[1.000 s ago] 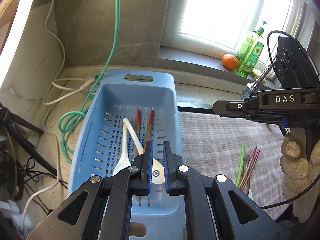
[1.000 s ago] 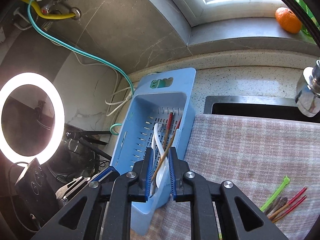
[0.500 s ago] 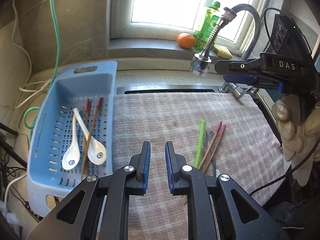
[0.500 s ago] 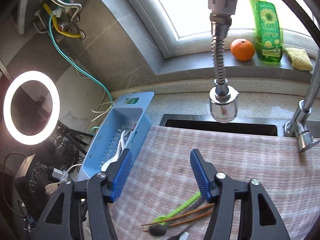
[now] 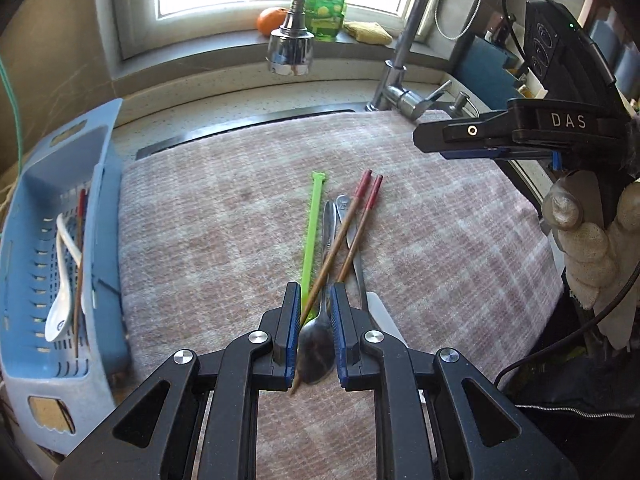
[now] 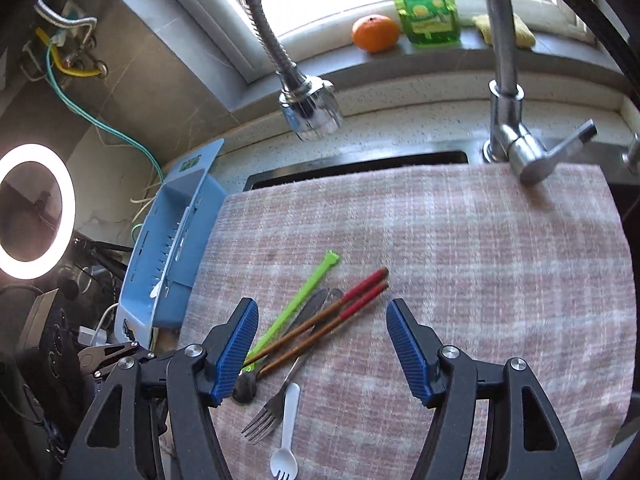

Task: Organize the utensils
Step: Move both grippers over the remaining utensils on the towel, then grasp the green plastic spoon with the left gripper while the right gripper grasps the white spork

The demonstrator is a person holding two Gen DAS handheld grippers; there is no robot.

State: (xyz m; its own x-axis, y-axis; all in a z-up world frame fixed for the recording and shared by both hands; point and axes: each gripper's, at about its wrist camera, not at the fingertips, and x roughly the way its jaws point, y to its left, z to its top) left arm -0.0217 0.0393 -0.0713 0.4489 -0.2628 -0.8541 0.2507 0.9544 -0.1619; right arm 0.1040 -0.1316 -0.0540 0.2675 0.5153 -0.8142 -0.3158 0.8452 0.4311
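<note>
- Along the left edge of the left wrist view, a blue slotted basket holds a white ceramic spoon and red-tipped chopsticks.
- On the plaid cloth over the sink lie a green plastic stick, two more red-tipped chopsticks, a metal spoon and a white plastic handle, bunched together.
- Closest to the camera, the left gripper hangs above the metal spoon's bowl with its jaws nearly closed and nothing clamped between them.
- At the right, a gloved hand carries the right gripper.
- From the right wrist view, the basket stands left of the cloth.
- Beyond it, an orange and a green soap bottle sit on the sill, behind the faucet head.
- The right gripper is spread wide and empty, above the chopsticks, the stick, a metal fork and a white plastic fork.
</note>
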